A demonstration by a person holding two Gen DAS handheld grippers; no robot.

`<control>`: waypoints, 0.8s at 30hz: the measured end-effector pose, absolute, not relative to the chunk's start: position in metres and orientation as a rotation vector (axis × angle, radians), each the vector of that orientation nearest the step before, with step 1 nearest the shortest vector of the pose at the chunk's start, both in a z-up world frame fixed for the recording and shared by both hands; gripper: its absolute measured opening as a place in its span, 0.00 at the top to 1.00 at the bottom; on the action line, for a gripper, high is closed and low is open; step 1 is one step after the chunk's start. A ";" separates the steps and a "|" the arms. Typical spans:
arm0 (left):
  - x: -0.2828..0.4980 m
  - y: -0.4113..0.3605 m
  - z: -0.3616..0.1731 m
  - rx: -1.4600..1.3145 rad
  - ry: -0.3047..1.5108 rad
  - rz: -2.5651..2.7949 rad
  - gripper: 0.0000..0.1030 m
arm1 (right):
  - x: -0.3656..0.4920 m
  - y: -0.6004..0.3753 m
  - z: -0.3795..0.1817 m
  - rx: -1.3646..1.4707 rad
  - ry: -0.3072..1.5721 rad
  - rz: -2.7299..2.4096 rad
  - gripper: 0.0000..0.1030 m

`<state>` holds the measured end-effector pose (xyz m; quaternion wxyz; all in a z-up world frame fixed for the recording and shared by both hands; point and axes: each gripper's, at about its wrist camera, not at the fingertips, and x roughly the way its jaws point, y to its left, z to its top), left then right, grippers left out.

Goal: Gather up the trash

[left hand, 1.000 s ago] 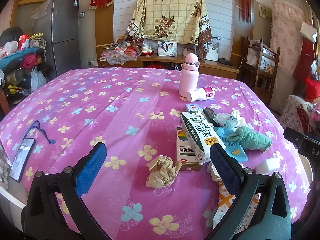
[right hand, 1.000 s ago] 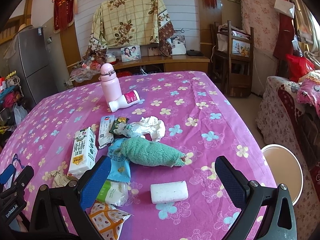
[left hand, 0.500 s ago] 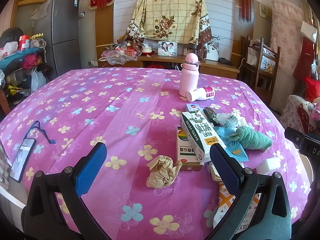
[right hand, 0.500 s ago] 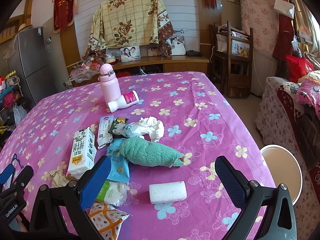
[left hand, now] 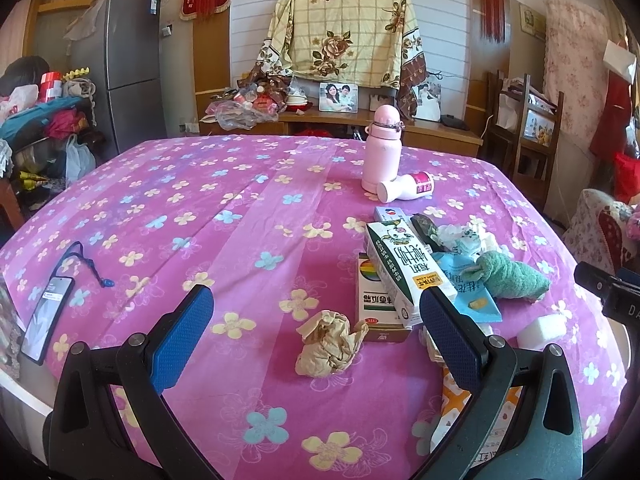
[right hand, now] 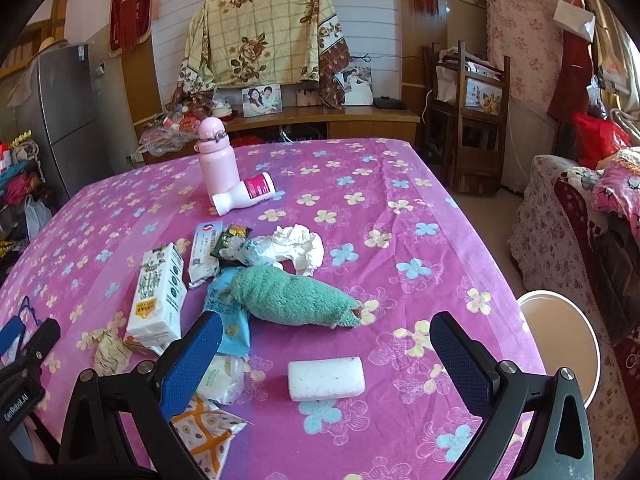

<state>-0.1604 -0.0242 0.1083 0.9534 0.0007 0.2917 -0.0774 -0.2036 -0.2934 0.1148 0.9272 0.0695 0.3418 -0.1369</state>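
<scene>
- The left tool (left hand: 316,320) is held spread wide above the near edge of the bench (left hand: 224,200), nothing between its blue pads; the crumpled brown paper (left hand: 329,344) lies on the cloth in the gap ahead of it.
- The right tool (right hand: 324,342) is likewise spread wide and empty, with the white foam block (right hand: 326,379) lying between its fingers on the cloth.
- The milk carton (left hand: 404,268) is taken as the landmark: green and white, printed with large Chinese characters and an orange panel (the small print cannot be read), it lies tilted on a flat box (left hand: 378,308) bearing a rainbow square and a green label band.
- Just beyond the milk carton a small white box (right hand: 206,252) with a red-and-blue logo is seen, and a dark snack wrapper (right hand: 230,240) touches it.
- To the right of the milk carton a rolled green towel (right hand: 292,300) rests on a blue packet (right hand: 228,316) with Chinese writing; crumpled white tissue (right hand: 298,246) lies behind the towel.
- Nearer than the milk carton, a pale packet (right hand: 222,380) and an orange-patterned wrapper (right hand: 204,436) lie by the bench edge.
- Well beyond the milk carton a pink flask (left hand: 382,152) stands upright, and a white bottle (left hand: 406,191) with a magenta label lies on its side against it.
- Far to the left of the milk carton a phone (left hand: 46,316) lies at the bench edge.
- "GenRobot.AI" is read on the left tool's body in the right wrist view.
</scene>
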 end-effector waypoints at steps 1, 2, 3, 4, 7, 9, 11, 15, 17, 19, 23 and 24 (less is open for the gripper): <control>-0.160 -0.023 0.108 0.003 0.591 -0.153 0.00 | -0.204 -0.295 0.113 0.136 0.708 -0.281 0.00; -0.159 -0.021 0.106 0.006 0.590 -0.146 0.00 | -0.204 -0.296 0.112 0.129 0.716 -0.280 0.00; -0.159 -0.019 0.106 0.010 0.590 -0.142 0.00 | -0.205 -0.296 0.111 0.123 0.721 -0.280 0.00; -0.158 -0.020 0.105 0.014 0.591 -0.140 0.00 | -0.206 -0.297 0.110 0.114 0.725 -0.281 0.00; -0.155 -0.021 0.104 0.020 0.601 -0.153 0.00 | -0.208 -0.300 0.108 0.097 0.738 -0.281 0.00; -0.154 -0.020 0.105 0.035 0.608 -0.174 0.00 | -0.209 -0.303 0.105 0.095 0.750 -0.273 0.00; -0.152 -0.026 0.105 0.061 0.626 -0.191 0.00 | -0.210 -0.307 0.102 0.103 0.758 -0.266 0.00; -0.141 -0.022 0.098 0.078 0.695 -0.222 0.00 | -0.212 -0.314 0.099 0.142 0.763 -0.224 0.04; -0.135 -0.021 0.093 0.075 0.741 -0.247 0.01 | -0.209 -0.314 0.097 0.154 0.776 -0.196 0.12; -0.130 -0.023 0.089 0.068 0.776 -0.270 0.01 | -0.204 -0.313 0.093 0.173 0.799 -0.152 0.20; -0.119 -0.032 0.091 0.047 0.812 -0.296 0.01 | -0.189 -0.311 0.086 0.169 0.819 -0.132 0.24; -0.115 -0.035 0.095 0.041 0.814 -0.308 0.01 | -0.185 -0.312 0.086 0.165 0.817 -0.135 0.24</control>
